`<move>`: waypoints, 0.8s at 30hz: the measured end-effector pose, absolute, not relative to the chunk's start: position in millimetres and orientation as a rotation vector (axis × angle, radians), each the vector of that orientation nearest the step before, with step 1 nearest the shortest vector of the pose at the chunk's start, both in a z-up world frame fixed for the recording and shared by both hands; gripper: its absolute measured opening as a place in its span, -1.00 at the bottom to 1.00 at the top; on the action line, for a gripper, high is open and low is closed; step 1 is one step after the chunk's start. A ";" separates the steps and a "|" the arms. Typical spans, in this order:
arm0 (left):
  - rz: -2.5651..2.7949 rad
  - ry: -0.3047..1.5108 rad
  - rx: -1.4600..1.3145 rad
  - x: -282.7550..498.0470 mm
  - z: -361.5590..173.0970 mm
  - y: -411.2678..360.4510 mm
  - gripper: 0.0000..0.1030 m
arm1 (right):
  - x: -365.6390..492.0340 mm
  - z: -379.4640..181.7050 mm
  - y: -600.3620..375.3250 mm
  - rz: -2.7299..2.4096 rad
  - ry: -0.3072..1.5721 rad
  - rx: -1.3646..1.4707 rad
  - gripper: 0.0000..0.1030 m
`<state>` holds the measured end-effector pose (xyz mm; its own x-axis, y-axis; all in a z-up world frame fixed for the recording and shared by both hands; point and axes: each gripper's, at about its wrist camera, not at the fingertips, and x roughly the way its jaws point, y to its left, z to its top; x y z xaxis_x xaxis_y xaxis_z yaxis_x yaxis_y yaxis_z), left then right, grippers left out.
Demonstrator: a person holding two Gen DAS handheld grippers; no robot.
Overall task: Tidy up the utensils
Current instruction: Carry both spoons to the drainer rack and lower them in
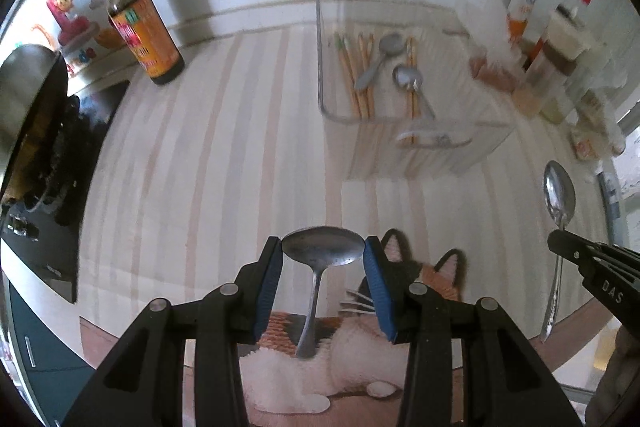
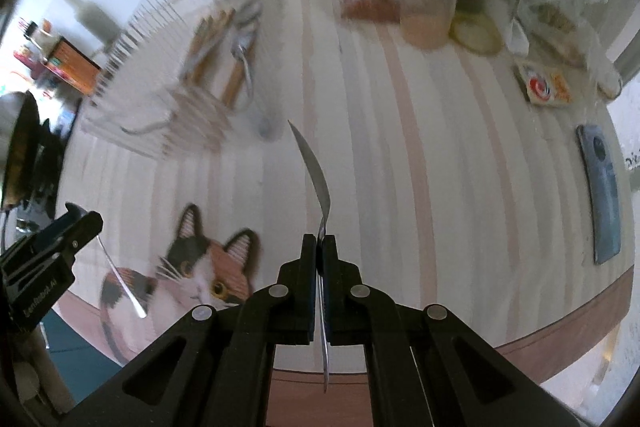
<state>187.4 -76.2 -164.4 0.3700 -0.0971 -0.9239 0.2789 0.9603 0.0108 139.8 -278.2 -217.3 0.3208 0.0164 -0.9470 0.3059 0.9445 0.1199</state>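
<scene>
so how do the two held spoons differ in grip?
Left spoon: pinched across its bowl, jaws part open. Right spoon: clamped at the neck, jaws nearly shut, bowl edge-on to its own camera. Both are metal, lifted clear of the striped table, handles hanging down.

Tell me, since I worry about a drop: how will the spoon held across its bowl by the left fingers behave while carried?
The spoon looks like stiff polished metal, so it probably won't bend. The left gripper pinches only the bowl's curved edges, so it may slip or swivel. Its handle hangs down unsupported, likely to swing with a quick move.
</scene>
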 end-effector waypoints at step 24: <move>-0.364 0.924 0.068 247.5 -7.9 -97.1 -0.26 | 212.7 -74.7 -265.1 -0.074 0.951 0.331 -0.95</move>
